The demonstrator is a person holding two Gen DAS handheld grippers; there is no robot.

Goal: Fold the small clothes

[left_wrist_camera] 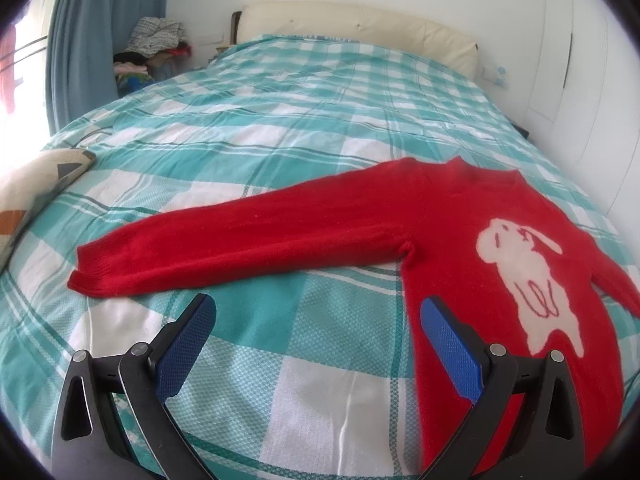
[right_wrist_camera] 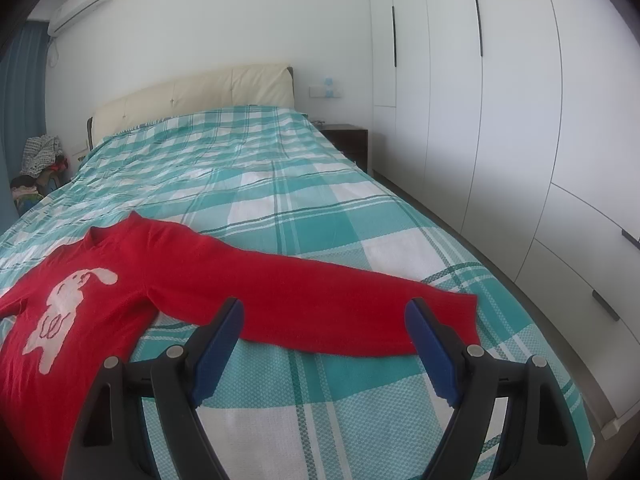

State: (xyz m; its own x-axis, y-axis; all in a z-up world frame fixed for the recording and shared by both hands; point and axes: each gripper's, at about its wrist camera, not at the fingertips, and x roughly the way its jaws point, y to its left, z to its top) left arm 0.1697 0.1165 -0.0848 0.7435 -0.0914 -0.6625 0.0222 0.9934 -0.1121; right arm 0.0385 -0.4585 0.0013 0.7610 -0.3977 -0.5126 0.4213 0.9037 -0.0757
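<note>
- Two grippers hang over the bed, both with jaws spread wide and holding nothing: your left gripper [left_wrist_camera: 318, 312] and your right gripper [right_wrist_camera: 324, 316].
- Your red sweater [left_wrist_camera: 440, 216] lies flat, front up, on the checked bedspread [left_wrist_camera: 280, 128], both sleeves stretched straight out to the sides.
- Pinch the right sleeve [right_wrist_camera: 320, 300] too deep and you will likely catch the bedspread with it (the knit is soft and lies flush), so the cover lifts with the fold.
- Grab only the top layer of a sleeve and it may slide and bunch instead of folding cleanly.
- Your right cuff [right_wrist_camera: 460, 312] lies near the bed's edge; a loose pull could drag it off.
- Nothing blocks either sleeve. A patterned cushion [left_wrist_camera: 36, 188] sits well apart on the left; the clothes pile [left_wrist_camera: 154, 46] and wardrobe [right_wrist_camera: 500, 100] are far off.
</note>
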